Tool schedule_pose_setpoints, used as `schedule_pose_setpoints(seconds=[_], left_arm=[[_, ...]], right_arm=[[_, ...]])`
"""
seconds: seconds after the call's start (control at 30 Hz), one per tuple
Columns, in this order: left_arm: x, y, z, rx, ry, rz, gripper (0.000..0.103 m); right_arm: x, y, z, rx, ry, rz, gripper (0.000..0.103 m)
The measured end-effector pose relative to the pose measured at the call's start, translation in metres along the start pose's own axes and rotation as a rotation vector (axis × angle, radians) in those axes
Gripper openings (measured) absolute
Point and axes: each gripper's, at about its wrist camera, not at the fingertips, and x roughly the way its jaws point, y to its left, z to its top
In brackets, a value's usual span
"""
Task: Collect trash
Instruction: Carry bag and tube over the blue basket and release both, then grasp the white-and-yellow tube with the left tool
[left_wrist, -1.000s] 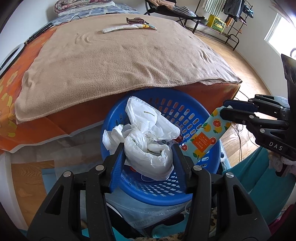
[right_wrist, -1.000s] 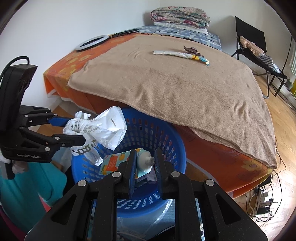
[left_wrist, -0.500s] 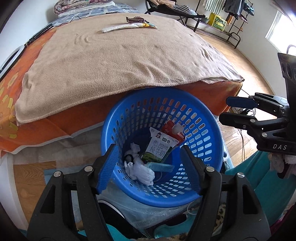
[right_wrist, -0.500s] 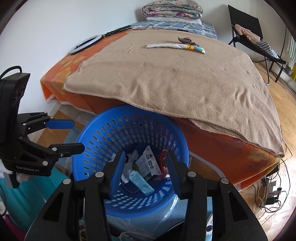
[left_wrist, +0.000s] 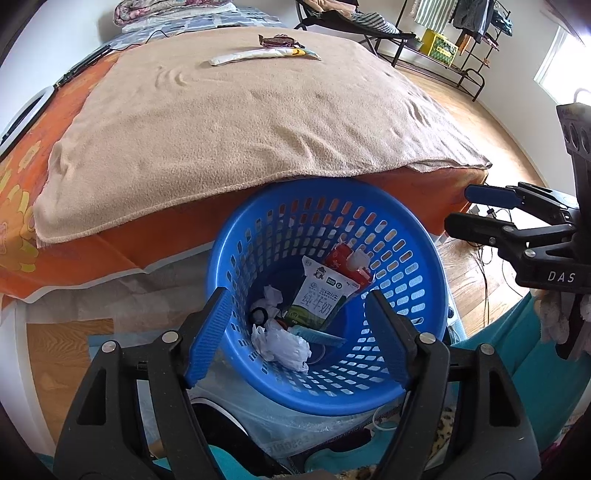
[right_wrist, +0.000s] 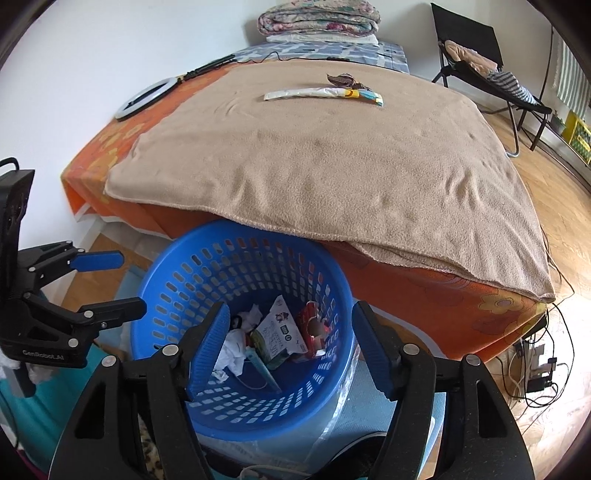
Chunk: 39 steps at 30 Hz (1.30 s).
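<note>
**Left wrist view: trash lying in the blue basket, both grippers empty above it**

Left wrist view was filled by the blue perforated basket, in whose bottom the trash was seen: a white-and-green milk pouch, a red pouch with a white spout against it, a crumpled white plastic bag and a pale blue strip. The left gripper was held over the basket, its jaws spread and still opening, with nothing gripped between them. The right gripper was likewise poised above the basket, its jaws parted and widening, nothing pinched. Behind the basket a bed covered by a tan blanket was seen, on which a long white wrapper and a brown wrapper were left lying, well apart from the basket.
</note>
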Motion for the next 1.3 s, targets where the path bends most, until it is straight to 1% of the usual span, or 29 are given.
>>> schedule_pose_setpoints(seconds=[0.27, 0.4, 0.5, 0.63, 0.8, 0.93, 1.07, 1.17, 1.3], left_arm=[[-0.002, -0.003, 0.007, 0.003, -0.003, -0.012, 0.077], [-0.007, -0.003, 0.023, 0.019, -0.01, -0.02, 0.077], [-0.013, -0.001, 0.039, 0.036, -0.036, -0.012, 0.077], [-0.019, 0.005, 0.066, 0.045, -0.072, -0.009, 0.077], [-0.019, 0.01, 0.101, 0.063, -0.102, -0.016, 0.077], [-0.012, 0.014, 0.134, 0.091, -0.115, -0.019, 0.077], [0.001, 0.021, 0.172, 0.115, -0.124, -0.034, 0.077], [0.017, 0.03, 0.206, 0.116, -0.124, -0.067, 0.077], [0.042, 0.048, 0.252, 0.086, -0.113, -0.11, 0.077]], right_arm=[[-0.001, -0.01, 0.009, 0.053, -0.001, 0.009, 0.068], [-0.003, -0.018, 0.016, 0.081, -0.007, 0.021, 0.069], [-0.002, -0.025, 0.025, 0.115, -0.002, 0.036, 0.069], [-0.002, -0.036, 0.039, 0.141, -0.013, 0.05, 0.069], [-0.005, -0.046, 0.062, 0.142, -0.064, 0.067, 0.069], [-0.003, -0.056, 0.086, 0.138, -0.095, 0.072, 0.069], [0.002, -0.07, 0.114, 0.121, -0.111, 0.052, 0.069], [0.008, -0.085, 0.138, 0.137, -0.124, 0.072, 0.069], [0.017, -0.11, 0.167, 0.191, -0.143, 0.106, 0.069]])
